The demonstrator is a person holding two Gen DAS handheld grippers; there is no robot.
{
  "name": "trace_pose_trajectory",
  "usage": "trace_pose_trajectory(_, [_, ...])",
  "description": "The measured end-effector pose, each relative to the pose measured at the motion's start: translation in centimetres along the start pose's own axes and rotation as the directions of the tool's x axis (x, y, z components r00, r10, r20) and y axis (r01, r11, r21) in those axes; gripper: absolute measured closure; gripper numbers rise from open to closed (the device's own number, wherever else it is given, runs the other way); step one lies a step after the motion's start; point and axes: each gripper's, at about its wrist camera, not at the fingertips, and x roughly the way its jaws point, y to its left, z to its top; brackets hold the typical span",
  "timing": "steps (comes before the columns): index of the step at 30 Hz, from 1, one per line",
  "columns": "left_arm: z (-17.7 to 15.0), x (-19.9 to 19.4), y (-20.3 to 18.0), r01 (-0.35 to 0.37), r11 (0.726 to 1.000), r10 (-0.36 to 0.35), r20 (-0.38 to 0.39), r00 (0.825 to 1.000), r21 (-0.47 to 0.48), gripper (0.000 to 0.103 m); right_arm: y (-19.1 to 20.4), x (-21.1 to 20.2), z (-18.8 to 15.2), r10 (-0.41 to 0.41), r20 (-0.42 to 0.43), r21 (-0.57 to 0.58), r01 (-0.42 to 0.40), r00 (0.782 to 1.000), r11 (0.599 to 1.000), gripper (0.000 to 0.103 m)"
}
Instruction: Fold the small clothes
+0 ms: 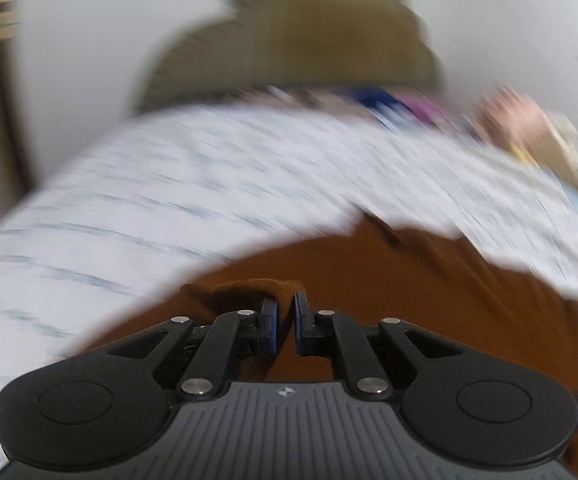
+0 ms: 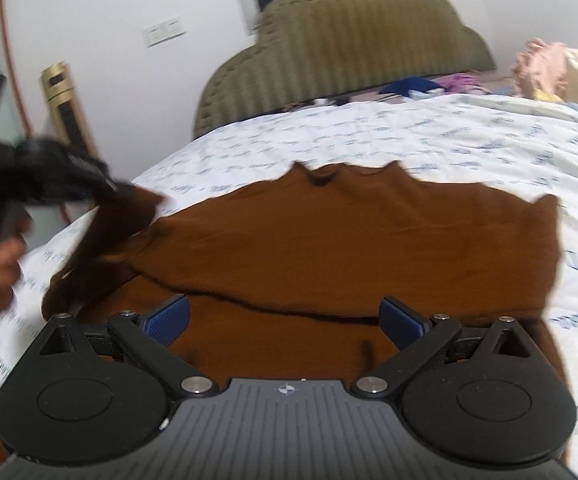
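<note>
One bed (image 2: 449,136) w/ printed sheet, padded headboard (image 2: 349,52). Brown shirt (image 2: 369,240) lies crosswise, neck toward headboard. Left gripper (image 1: 285,312) pinches shirt edge; right gripper (image 2: 285,320) wide, empty.

rust-brown garment (image 2: 369,240), white sheet (image 2: 409,136) with blue print, olive headboard (image 2: 349,48)

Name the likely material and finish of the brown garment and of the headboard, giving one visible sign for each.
Brown garment: soft matte knit, probably cotton jersey; it drapes limply and creases. Headboard: olive upholstery, likely velvet or corduroy over padding; vertical ribs with stitched edges.
</note>
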Motion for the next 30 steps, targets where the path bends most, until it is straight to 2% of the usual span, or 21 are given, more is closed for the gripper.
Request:
trace_pose_trajectory(1, [-0.3,0.9,-1.2,0.066,0.997,-0.064,-0.041,0.997,0.041,0.095,-0.6,-0.3,0.0,-0.014,0.008,0.015,0.014,1.0,1.0,0.004])
trace_pose_trajectory(3, [-1.5,2.6,-4.0,0.177,0.978,-0.16,-0.144,0.977,0.114,0.094,-1.9,-0.7,0.1,-0.044,0.021,0.043,0.043,0.999,0.998,0.004])
trace_pose_trajectory(6, [-3.2,3.8,-6.3,0.262,0.945,-0.217,-0.222,0.951,0.198,0.092,-3.8,-1.3,0.3,-0.084,0.032,0.085,0.081,0.996,0.993,0.004])
trace_pose_trajectory(8, [-3.8,3.3,-6.7,0.26,0.934,-0.209,-0.213,0.954,0.245,0.089,-4.9,-1.3,0.4,-0.106,0.036,0.112,0.101,0.994,0.989,0.004])
trace_pose_trajectory(9, [-4.1,2.8,-6.8,0.254,0.93,-0.203,-0.203,0.958,0.267,0.082,-5.3,-1.2,0.5,-0.112,0.037,0.123,0.107,0.993,0.987,0.004])
trace_pose_trajectory(11, [-3.9,2.2,-5.9,0.255,0.93,-0.206,-0.197,0.958,0.266,0.054,-5.9,-1.0,0.8,-0.12,0.041,0.134,0.113,0.992,0.984,0.004])
trace_pose_trajectory(12, [-3.7,1.9,-5.3,0.249,0.936,-0.208,-0.18,0.961,0.25,0.029,-6.1,-0.9,1.1,-0.127,0.047,0.137,0.119,0.991,0.983,0.004])
trace_pose_trajectory(13, [-3.7,1.2,-4.3,0.237,0.943,-0.207,-0.148,0.967,0.235,0.016,-6.3,-0.8,1.4,-0.132,0.053,0.138,0.124,0.99,0.983,0.004])
trace_pose_trajectory(15, [-3.7,-0.6,-2.5,0.194,0.954,-0.181,-0.077,0.981,0.228,0.015,-6.2,-0.5,2.0,-0.123,0.062,0.126,0.115,0.99,0.985,0.004])
trace_pose_trajectory(18, [-4.2,-2.5,0.1,0.136,0.971,-0.135,-0.018,0.991,0.196,0.015,-5.0,0.2,3.0,-0.075,0.054,0.087,0.071,0.996,0.994,0.004])
trace_pose_trajectory(21, [-4.5,-3.3,2.4,0.04,0.991,-0.043,0.017,0.999,0.13,0.015,-4.0,2.4,3.9,0.069,0.004,0.113,-0.069,0.998,0.991,0.006])
trace_pose_trajectory(23, [-4.9,-3.5,3.8,-0.011,0.996,0.009,0.023,1.0,0.091,0.015,-3.9,4.5,4.3,0.187,-0.045,0.211,-0.174,0.981,0.962,0.011])
trace_pose_trajectory(26, [-5.4,-3.3,4.8,-0.048,0.996,0.047,0.01,0.999,0.077,0.015,-3.5,7.3,4.0,0.325,-0.096,0.335,-0.277,0.941,0.901,0.016])
trace_pose_trajectory(28, [-5.8,-3.2,5.3,-0.06,0.995,0.06,0.001,0.998,0.085,0.015,-2.9,9.0,3.8,0.338,-0.126,0.375,-0.271,0.933,0.887,0.021])
trace_pose_trajectory(30, [-6.0,-3.1,5.1,-0.068,0.992,0.068,0.007,0.998,0.109,0.015,-2.6,10.4,3.7,0.302,-0.143,0.388,-0.227,0.943,0.893,0.024])
